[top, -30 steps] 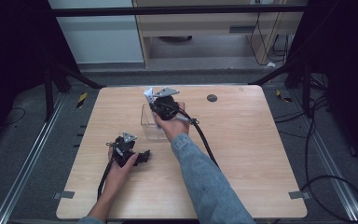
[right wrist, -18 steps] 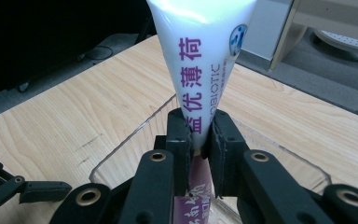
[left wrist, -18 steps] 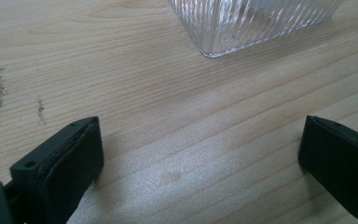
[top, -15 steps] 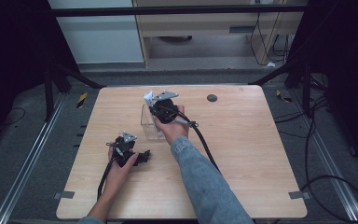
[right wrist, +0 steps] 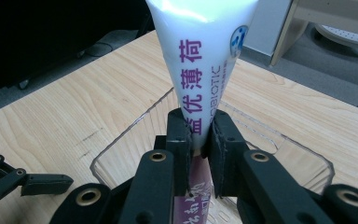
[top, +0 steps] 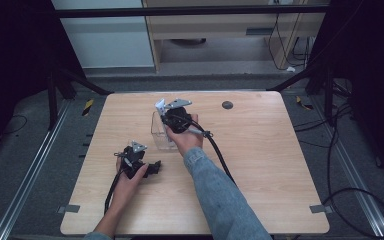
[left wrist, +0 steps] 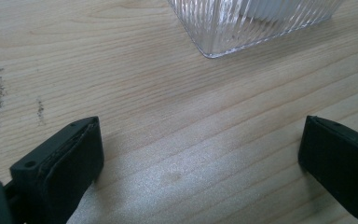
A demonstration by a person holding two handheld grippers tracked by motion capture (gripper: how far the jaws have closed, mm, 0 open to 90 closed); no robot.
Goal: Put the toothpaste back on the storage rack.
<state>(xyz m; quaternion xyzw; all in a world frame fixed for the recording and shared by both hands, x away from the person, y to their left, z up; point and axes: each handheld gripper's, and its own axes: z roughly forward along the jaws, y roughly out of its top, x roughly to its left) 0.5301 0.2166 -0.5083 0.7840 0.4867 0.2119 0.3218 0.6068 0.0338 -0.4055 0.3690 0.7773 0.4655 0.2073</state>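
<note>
A white tube (right wrist: 205, 60) with purple lettering stands upright in a clear ribbed plastic box (right wrist: 135, 128), and my right gripper (right wrist: 200, 133) is shut on the tube's lower part, the jaws pressed on both sides. From above, that right gripper (top: 167, 117) sits over the box (top: 157, 131) near the table's back middle, with the tube's white top (top: 159, 105) poking out. My left gripper (top: 152, 169) rests low on the wood at the front left, jaws wide apart with nothing between them; in the left gripper view (left wrist: 200, 154) a corner of the box (left wrist: 242, 28) lies ahead.
The light wooden table (top: 260, 165) has bare room to the right and front. A small dark round spot (top: 227, 105) sits near the back edge. Black cables trail from both grippers; metal rails and dark frame legs flank the table.
</note>
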